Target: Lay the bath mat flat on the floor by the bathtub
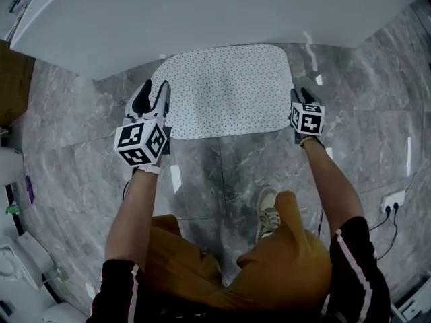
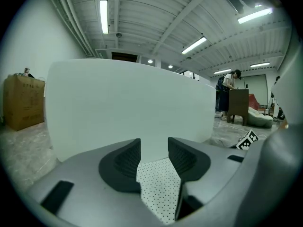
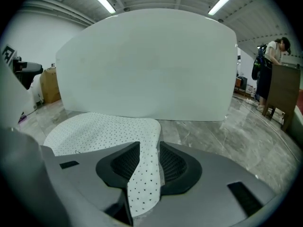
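Observation:
The white dotted bath mat point(image 1: 222, 89) lies spread on the grey marble floor, its far edge against the white bathtub point(image 1: 202, 12). My left gripper point(image 1: 153, 94) sits at the mat's near left corner. In the left gripper view its jaws point(image 2: 154, 150) stand apart, and the mat point(image 2: 158, 188) shows in the gap without being pinched. My right gripper point(image 1: 300, 98) is at the near right corner. There the mat's edge point(image 3: 144, 174) curls up and runs loosely between the open right gripper's jaws point(image 3: 149, 157).
The tub wall point(image 2: 128, 108) fills the view just ahead of both grippers. A cardboard box point(image 2: 23, 103) stands at far left. A person stands at a wooden desk point(image 3: 279, 93) far right. My own shoe point(image 1: 268, 214) and a wall socket point(image 1: 392, 200) are behind me.

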Demonstrator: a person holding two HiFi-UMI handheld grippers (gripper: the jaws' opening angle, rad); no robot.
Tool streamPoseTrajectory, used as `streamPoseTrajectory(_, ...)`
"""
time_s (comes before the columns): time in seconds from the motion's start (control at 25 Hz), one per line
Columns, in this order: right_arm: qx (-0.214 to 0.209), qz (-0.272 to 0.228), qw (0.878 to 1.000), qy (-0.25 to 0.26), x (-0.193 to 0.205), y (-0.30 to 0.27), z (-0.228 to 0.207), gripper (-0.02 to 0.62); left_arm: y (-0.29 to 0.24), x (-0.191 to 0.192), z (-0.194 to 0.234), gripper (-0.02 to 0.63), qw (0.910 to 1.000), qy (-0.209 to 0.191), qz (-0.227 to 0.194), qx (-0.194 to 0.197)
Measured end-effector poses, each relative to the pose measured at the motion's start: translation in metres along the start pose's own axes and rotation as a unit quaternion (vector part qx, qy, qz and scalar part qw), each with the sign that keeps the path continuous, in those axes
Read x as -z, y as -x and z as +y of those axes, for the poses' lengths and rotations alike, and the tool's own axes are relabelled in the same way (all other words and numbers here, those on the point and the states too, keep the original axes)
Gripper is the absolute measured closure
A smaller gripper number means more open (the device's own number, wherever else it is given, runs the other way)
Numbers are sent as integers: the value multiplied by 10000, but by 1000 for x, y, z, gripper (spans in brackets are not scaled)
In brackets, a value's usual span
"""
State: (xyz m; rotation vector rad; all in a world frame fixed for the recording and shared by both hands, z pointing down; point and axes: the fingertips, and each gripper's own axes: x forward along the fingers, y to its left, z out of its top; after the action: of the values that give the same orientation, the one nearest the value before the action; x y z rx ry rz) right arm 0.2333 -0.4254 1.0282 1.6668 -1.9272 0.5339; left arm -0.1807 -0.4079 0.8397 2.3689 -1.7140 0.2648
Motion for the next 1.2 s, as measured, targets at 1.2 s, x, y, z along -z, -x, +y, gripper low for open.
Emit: streamPoseTrajectory(1.2, -404, 99, 9991, -63, 29, -33, -8, 445, -46, 19, -152, 428, 9916, -180, 133, 1277)
